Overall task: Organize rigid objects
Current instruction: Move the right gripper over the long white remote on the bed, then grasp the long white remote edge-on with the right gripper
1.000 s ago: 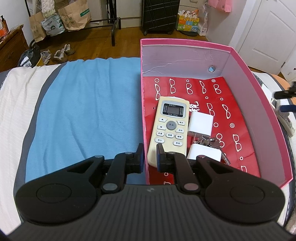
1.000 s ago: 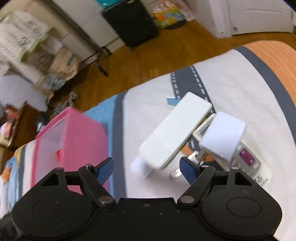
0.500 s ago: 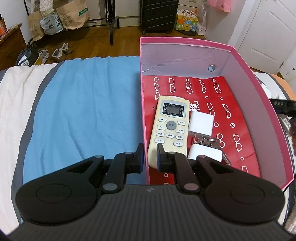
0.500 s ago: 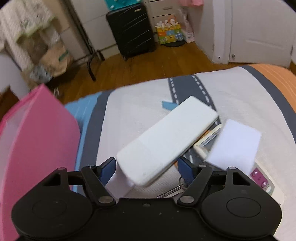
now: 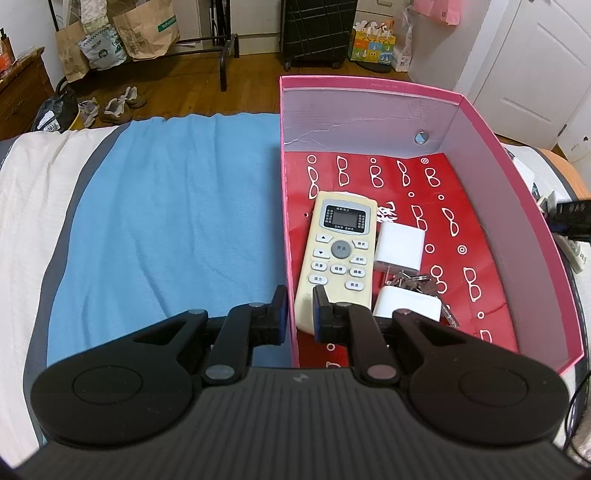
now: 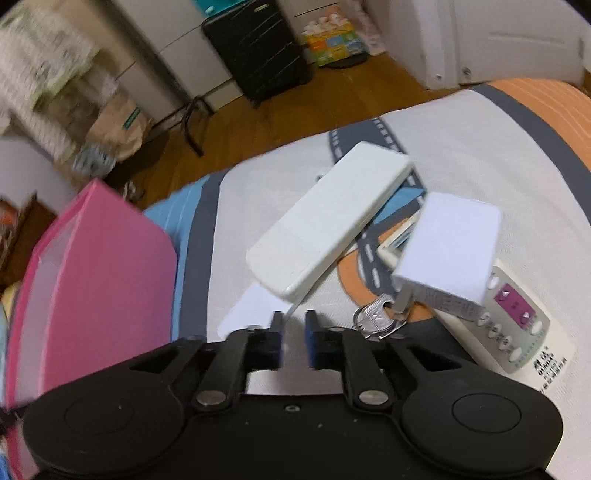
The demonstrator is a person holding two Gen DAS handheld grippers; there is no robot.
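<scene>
— Where does the pink box (image 5: 369,92) sit?
— Right of frame, its near wall pinched between the left gripper (image 5: 300,310) jaws.

— And the right gripper (image 6: 294,341)?
— Lower centre; its jaws have just been closing, with nothing visibly pinched, below the white remote (image 6: 328,221).

A home bedroom: a bed under a blue fleece blanket (image 5: 170,206), worn sneakers (image 5: 120,105) on the far wooden floor, a black hard-shell suitcase (image 5: 317,33), brown paper bags (image 5: 146,31).
</scene>
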